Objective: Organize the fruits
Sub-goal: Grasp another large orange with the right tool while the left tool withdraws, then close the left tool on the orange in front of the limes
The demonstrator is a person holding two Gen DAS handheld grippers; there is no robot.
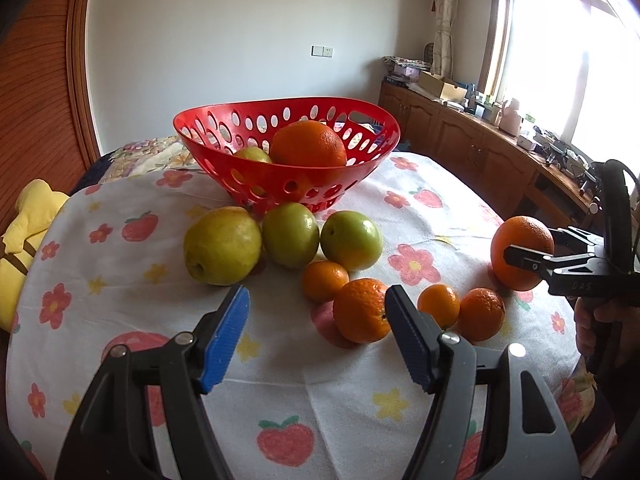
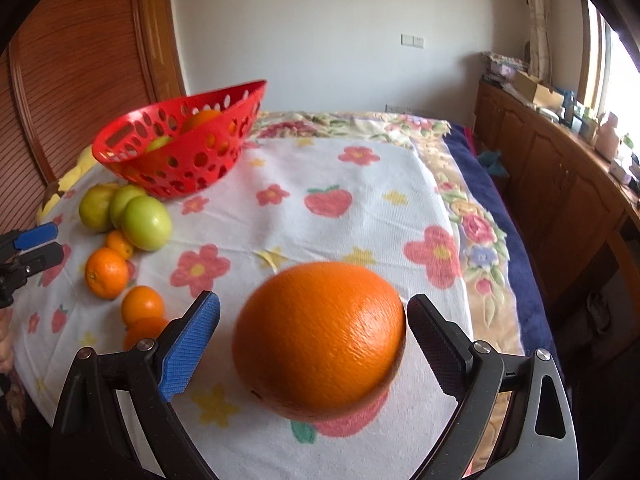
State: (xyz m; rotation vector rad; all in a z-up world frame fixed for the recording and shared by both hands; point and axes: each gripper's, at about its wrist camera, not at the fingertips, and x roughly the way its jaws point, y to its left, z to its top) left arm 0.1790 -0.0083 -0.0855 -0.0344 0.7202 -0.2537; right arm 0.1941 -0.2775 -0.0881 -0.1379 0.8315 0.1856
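A red perforated basket (image 1: 240,104) stands at the back of the flowered cloth and holds a large orange (image 1: 308,144) and a green fruit (image 1: 252,155). In front of it lie a yellow-green pear (image 1: 222,246), two green apples (image 1: 290,234) (image 1: 351,240) and several small oranges (image 1: 362,310). My left gripper (image 1: 317,294) hovers open over the cloth just short of them, with nothing between its pads. My right gripper (image 2: 314,302) is open around another large orange (image 2: 320,340) on the cloth. A gap shows at the blue left pad (image 2: 192,344).
A yellow plush toy (image 1: 24,240) lies at the cloth's left edge against a wooden panel (image 1: 40,100). A low wooden cabinet (image 1: 480,152) with clutter runs under the window on the right. The cloth (image 2: 340,184) covers a bed whose blue-edged blanket (image 2: 480,184) shows at the right.
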